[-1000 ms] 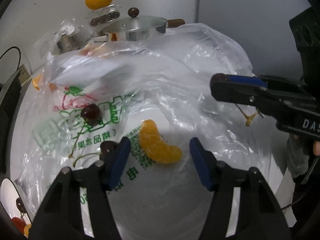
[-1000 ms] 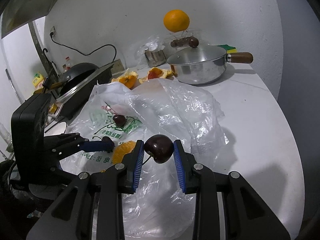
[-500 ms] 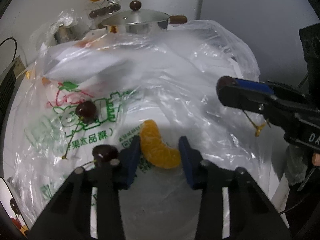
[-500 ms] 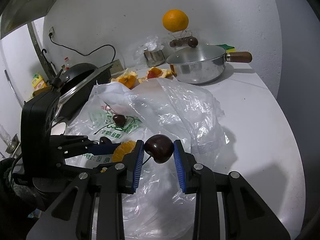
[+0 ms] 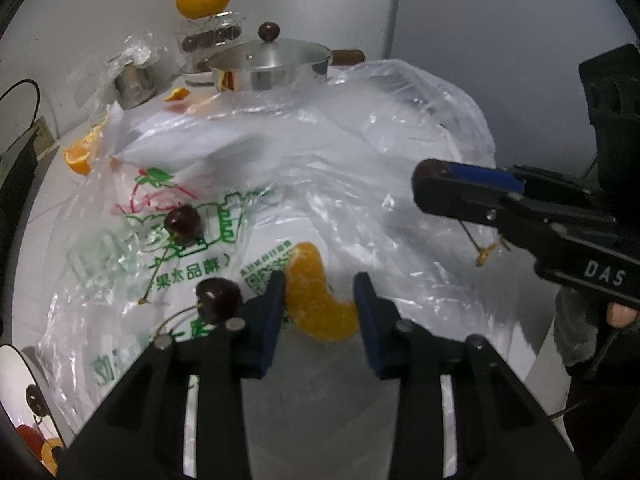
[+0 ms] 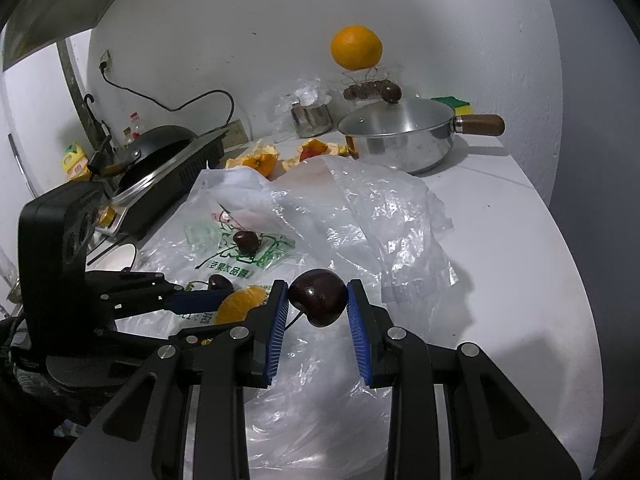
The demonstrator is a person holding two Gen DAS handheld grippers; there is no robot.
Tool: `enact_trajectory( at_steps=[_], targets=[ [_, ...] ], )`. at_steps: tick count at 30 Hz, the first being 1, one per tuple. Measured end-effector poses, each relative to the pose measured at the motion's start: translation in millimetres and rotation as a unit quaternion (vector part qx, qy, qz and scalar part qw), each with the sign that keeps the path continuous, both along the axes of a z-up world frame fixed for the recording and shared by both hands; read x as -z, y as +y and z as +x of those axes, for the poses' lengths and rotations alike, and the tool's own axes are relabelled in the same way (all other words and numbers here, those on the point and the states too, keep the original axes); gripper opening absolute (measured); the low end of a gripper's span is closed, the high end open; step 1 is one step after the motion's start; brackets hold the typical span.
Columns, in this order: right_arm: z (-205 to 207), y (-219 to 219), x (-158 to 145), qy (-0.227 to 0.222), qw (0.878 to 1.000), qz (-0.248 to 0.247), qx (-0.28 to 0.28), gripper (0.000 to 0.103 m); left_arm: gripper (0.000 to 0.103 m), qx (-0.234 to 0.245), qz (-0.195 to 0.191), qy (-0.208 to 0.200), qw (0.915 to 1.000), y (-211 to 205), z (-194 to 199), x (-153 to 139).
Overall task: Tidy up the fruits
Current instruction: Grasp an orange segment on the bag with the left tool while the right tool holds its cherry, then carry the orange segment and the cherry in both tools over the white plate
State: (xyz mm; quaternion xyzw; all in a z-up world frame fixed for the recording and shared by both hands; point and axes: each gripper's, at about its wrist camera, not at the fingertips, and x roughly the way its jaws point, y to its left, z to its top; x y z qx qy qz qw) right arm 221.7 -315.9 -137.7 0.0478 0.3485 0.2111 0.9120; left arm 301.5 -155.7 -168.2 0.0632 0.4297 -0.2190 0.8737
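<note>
White counter (image 6: 500, 240) carries a crumpled clear plastic bag (image 5: 304, 168), with a lidded steel pot (image 6: 400, 140) behind it by the wall. Left gripper (image 5: 320, 300): jaws have just been closing, now narrow, blue pads touching both sides of the orange segment (image 5: 316, 296) lying on the bag; two cherries (image 5: 183, 221) lie loose just left. Right gripper (image 6: 318, 300), raised over the bag, clamps a dark cherry (image 6: 318, 298).
</note>
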Motion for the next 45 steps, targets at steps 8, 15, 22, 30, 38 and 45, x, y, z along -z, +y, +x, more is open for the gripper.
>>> enact_trajectory(
  at_steps=[8, 15, 22, 30, 38, 45],
  targets=[
    [-9, 10, -10, -0.008, 1.0, -0.008, -0.003, 0.032, 0.036, -0.006, -0.007, -0.016, 0.9998, 9, -16, -14],
    [-17, 23, -18, -0.014, 1.0, -0.014, -0.009, 0.032, 0.036, -0.013, -0.014, -0.03, 0.9994, 21, -30, -24],
    [-23, 39, -25, -0.02, 0.999, -0.021, -0.018, 0.032, 0.036, -0.022, -0.017, -0.04, 0.9988, 36, -43, -33],
    [-29, 63, -30, -0.024, 0.999, -0.031, -0.033, 0.032, 0.036, -0.042, -0.026, -0.053, 0.9974, 64, -59, -41],
    [-33, 90, -34, -0.027, 0.997, -0.044, -0.049, 0.032, 0.036, -0.066, -0.033, -0.058, 0.9956, 96, -73, -42],
    [-37, 114, -37, -0.027, 0.996, -0.057, -0.062, 0.032, 0.036, -0.086, -0.045, -0.061, 0.9934, 123, -83, -42]
  ],
)
